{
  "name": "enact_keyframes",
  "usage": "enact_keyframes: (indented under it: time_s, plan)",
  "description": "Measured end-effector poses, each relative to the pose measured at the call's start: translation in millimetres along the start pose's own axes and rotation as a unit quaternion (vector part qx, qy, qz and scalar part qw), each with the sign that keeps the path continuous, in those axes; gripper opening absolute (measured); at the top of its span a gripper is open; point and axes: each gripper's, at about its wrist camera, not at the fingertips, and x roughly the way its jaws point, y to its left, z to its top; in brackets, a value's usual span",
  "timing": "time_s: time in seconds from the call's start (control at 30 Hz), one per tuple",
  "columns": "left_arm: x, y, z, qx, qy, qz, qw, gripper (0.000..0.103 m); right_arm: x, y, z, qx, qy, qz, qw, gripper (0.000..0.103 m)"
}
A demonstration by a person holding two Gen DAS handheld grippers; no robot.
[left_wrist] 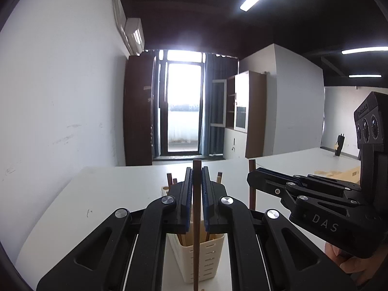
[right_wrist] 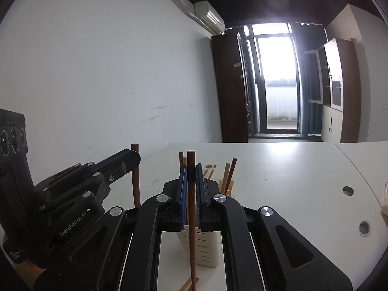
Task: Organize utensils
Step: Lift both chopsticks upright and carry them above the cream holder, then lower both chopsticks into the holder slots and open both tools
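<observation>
My left gripper point(left_wrist: 197, 177) is shut on a dark brown chopstick point(left_wrist: 196, 245), which stands upright between its blue pads. The right gripper point(right_wrist: 191, 172) is shut on a second brown chopstick point(right_wrist: 192, 242), also upright. Just beyond both sits a cream slotted utensil holder point(left_wrist: 206, 259), seen too in the right wrist view as the holder point(right_wrist: 206, 249), with several chopsticks point(right_wrist: 230, 174) sticking out of it. Each gripper shows in the other's view: the right gripper point(left_wrist: 254, 177) with its stick point(left_wrist: 252, 184) at the right, the left gripper point(right_wrist: 135, 157) with its stick point(right_wrist: 136, 184) at the left.
The white table point(right_wrist: 278, 174) has two round cable holes point(right_wrist: 348, 190) at the right. A light chopstick point(right_wrist: 189, 284) lies on the table near the holder's base. A cardboard piece point(left_wrist: 339, 173) and a dark object point(left_wrist: 339, 146) rest at the far right. A white wall point(left_wrist: 60, 97) borders the left.
</observation>
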Motion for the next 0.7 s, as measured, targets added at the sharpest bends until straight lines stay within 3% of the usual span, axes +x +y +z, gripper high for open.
enact_keyframes:
  time_s: [0.17,0.4,0.6,0.7]
  plan:
    - [-14,2,7,-0.009,-0.073,0.009,0.9972,0.007,-6,0,7,-0.007,-0.047,-0.001,0.999,0.007]
    - [-27,6,5,-0.032,-0.161,0.014,0.9864,0.007,-22,-3,12,0.002,-0.132,0.017,0.991,0.007]
    - [-57,0,0,-0.052,-0.267,0.017,0.9622,0.007,-34,-7,9,0.017,-0.204,0.044,0.978,0.007]
    - [-66,-7,-1,-0.045,-0.304,0.025,0.9512,0.007,-34,-10,8,0.024,-0.23,0.033,0.972,0.007]
